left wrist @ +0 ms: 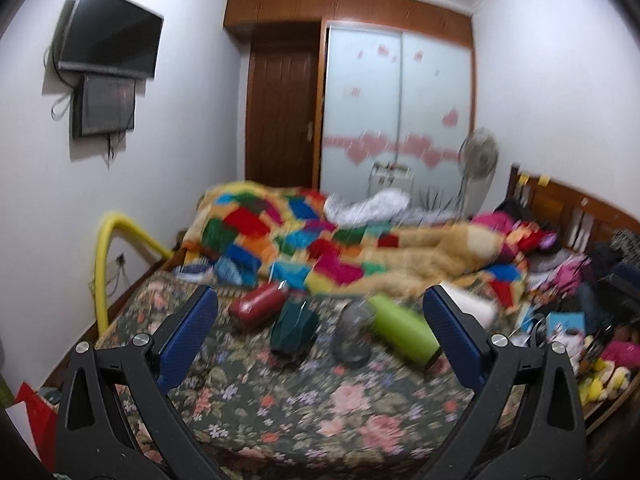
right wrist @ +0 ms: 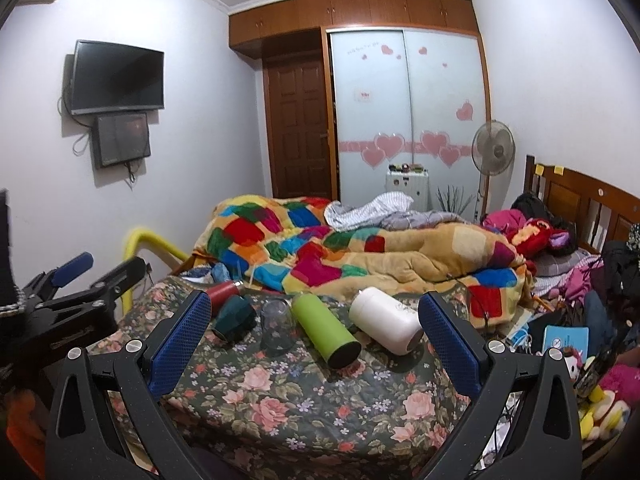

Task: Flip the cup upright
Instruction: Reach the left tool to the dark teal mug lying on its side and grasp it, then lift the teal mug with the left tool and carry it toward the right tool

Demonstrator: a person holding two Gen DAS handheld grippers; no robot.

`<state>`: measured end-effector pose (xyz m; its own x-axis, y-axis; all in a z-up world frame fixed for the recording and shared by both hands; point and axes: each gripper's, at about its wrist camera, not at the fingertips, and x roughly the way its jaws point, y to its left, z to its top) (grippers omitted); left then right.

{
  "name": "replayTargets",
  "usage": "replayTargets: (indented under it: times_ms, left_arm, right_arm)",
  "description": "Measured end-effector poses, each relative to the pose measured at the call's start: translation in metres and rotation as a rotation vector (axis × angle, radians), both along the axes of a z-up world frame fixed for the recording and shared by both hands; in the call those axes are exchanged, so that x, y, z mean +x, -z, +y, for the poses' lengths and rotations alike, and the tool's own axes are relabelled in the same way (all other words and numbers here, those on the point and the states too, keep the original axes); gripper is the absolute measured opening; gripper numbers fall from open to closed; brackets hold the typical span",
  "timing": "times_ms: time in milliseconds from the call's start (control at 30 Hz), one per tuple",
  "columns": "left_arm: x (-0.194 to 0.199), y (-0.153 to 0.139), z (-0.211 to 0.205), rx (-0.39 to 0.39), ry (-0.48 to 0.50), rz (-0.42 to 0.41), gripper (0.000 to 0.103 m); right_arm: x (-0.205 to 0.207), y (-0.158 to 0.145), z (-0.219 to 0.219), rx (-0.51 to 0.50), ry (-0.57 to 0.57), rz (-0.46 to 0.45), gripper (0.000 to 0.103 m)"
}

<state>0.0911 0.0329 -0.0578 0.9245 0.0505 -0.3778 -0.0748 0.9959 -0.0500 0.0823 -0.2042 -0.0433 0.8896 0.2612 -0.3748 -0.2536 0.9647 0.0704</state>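
Several cups lie in a row on the floral bedspread [right wrist: 304, 400]. From left: a red cup [right wrist: 222, 291] on its side, a dark green cup [right wrist: 236, 316] on its side, a clear glass [right wrist: 277, 322] standing upside down, a lime green cup [right wrist: 325, 330] on its side and a white cup [right wrist: 386, 320] on its side. In the left wrist view they are blurred: red [left wrist: 260, 306], dark green [left wrist: 294, 328], glass [left wrist: 354, 336], lime [left wrist: 404, 330], white [left wrist: 474, 304]. My left gripper [left wrist: 320, 320] is open and empty before them; it also shows at the left of the right wrist view [right wrist: 100, 268]. My right gripper [right wrist: 314, 316] is open and empty.
A colourful patchwork quilt [right wrist: 360, 252] is heaped behind the cups. Clothes, toys and a blue book [right wrist: 564, 340] crowd the bed's right side by the wooden headboard [right wrist: 584, 196]. A yellow tube [right wrist: 156, 240] arches at the left bed edge. A TV [right wrist: 116, 76] hangs on the left wall.
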Motion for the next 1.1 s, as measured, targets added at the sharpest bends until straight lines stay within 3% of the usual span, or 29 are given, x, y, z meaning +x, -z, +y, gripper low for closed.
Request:
replayTargets:
  times_ms: [333,533,800,900,1033,1100]
  left_arm:
    - [0.136,0.117,0.044,-0.005,0.011,0.381,0.103]
    - [0.190,0.166,0.058,-0.043,0.063,0.504,0.096]
    - [0.231,0.202,0.051,0.024,0.096,0.566,0.086]
    - [0.242,0.208,0.049,0.031,0.103,0.562,0.083]
    - [0.247,0.211,0.046,0.023,0.125,0.548,0.071]
    - [0.248,0.211,0.045,0.028,0.117,0.538,0.071]
  right_arm:
    - [0.049,0.031,-0.004,-0.039,0.034,0.131,0.103]
    - [0.074,0.048,-0.003,-0.054,0.050,0.199,0.103]
    - [0.098,0.069,0.008,-0.081,0.047,0.257,0.103]
    - [0.102,0.074,0.011,-0.092,0.043,0.273,0.103]
    - [0.107,0.078,0.013,-0.102,0.044,0.286,0.103]
    - [0.108,0.079,0.013,-0.104,0.047,0.292,0.103]
